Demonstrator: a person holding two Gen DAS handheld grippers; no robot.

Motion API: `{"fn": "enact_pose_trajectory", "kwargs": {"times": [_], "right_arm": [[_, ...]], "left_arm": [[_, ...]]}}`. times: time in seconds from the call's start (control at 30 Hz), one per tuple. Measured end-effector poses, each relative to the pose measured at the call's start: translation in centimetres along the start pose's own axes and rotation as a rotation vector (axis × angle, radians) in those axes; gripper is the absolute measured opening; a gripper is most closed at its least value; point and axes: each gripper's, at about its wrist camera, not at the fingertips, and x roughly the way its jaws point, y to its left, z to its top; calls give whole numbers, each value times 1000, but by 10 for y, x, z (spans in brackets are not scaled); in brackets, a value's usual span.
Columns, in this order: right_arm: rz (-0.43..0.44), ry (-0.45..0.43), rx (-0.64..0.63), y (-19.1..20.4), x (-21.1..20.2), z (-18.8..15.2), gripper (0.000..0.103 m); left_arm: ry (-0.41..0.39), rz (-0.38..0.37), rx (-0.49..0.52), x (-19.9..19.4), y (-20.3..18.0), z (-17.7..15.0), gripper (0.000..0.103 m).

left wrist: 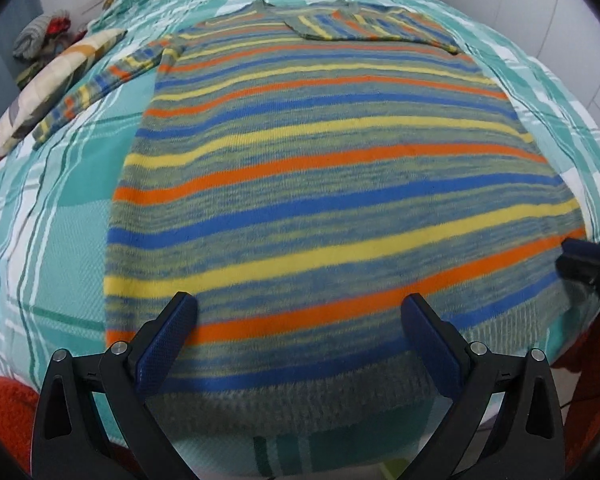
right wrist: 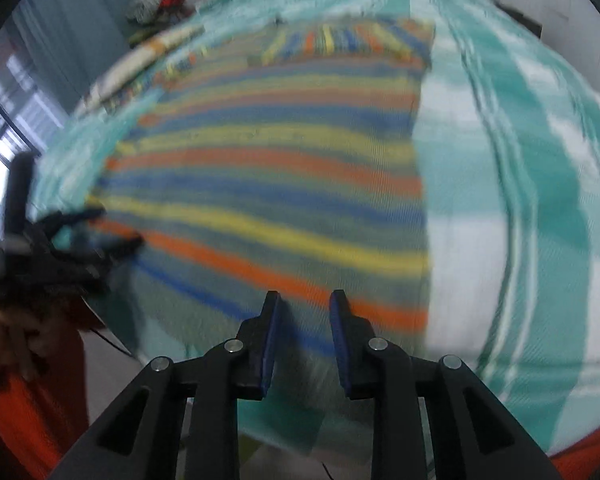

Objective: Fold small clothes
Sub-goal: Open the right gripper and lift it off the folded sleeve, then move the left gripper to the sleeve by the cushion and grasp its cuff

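Jaws of the right hand-held gripper [right wrist: 305,300] stand slightly apart over the striped sweater [right wrist: 268,168], gripping nothing.

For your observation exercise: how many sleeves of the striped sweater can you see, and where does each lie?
2. One sleeve stretches out to the left across the bedspread; the other sleeve is folded across the striped sweater near the collar.

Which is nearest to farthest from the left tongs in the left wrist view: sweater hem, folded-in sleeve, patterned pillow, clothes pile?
From the left tongs:
1. Sweater hem, directly under the open tongs.
2. Patterned pillow, far left on the bedspread.
3. Folded-in sleeve, across the sweater's top; close to the pillow in range, hard to call.
4. Clothes pile, far upper left, beyond the pillow.
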Motion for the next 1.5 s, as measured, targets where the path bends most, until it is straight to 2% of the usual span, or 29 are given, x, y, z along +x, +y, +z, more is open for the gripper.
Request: {"fn": "enact_pose_trajectory", "kwargs": {"times": [0.07, 0.13, 0.17, 0.27, 0.37, 0.4, 0.47, 0.57, 0.67, 0.73, 0.8, 0.83, 0.87, 0.97, 1.0, 1.03, 1.07, 1.13, 1.17, 1.3, 1.4, 1.5], "right_arm": [[-16, -14, -20, 4, -2, -3, 32], [-8, -40, -33, 6, -8, 1, 58], [-15, -74, -39, 7, -13, 2, 61], [-13, -145, -52, 14, -24, 6, 61], [-1, -171, -59, 17, -26, 7, 62], [3, -172, -64, 17, -25, 7, 61], [5, -169, -68, 19, -24, 6, 62], [8, -165, -80, 21, -21, 7, 61], [9, -159, -90, 22, -19, 5, 62], [7, -149, -94, 22, -15, 6, 61], [7, -132, -97, 22, -9, 7, 61], [5, -126, -96, 22, -6, 8, 61], [4, -120, -95, 22, -4, 8, 61], [0, -113, -100, 23, 1, 10, 62], [-2, -112, -104, 24, 2, 11, 62], [-4, -113, -108, 24, 3, 11, 62], [-7, -114, -111, 25, 4, 12, 62], [-4, -118, -112, 25, 4, 13, 62], [0, -123, -111, 25, 3, 13, 62], [18, -146, -106, 23, -3, 14, 62], [38, -158, -98, 22, -6, 14, 61], [51, -167, -94, 22, -9, 15, 62]], "left_arm": [[4, -5, -21, -3, 4, -1, 102], [-8, -20, -61, -8, 12, 2, 102], [-23, -32, -87, -12, 18, 4, 102], [-96, -89, -213, -29, 49, 18, 102], [-166, -124, -372, -41, 104, 40, 102], [-183, -130, -444, -42, 132, 51, 102], [-223, -120, -567, -41, 182, 66, 102], [-281, -61, -761, -32, 262, 80, 102], [-259, -59, -930, -3, 328, 88, 101], [-230, -62, -1001, 21, 355, 91, 94], [-222, -109, -1041, 39, 366, 95, 82], [-220, -145, -1055, 50, 370, 99, 82], [-221, -157, -1055, 56, 371, 102, 82], [-225, -105, -1007, 69, 369, 115, 80], [-229, -97, -990, 69, 369, 119, 60], [-218, -109, -966, 72, 367, 125, 6], [-187, -141, -948, 76, 367, 131, 7], [-182, -74, -889, 67, 362, 145, 5], [-191, -31, -831, 57, 353, 158, 5], [-262, 19, -625, 11, 307, 212, 5], [-309, -11, -430, -20, 240, 264, 5], [-349, -82, -240, -39, 152, 305, 5]]}}
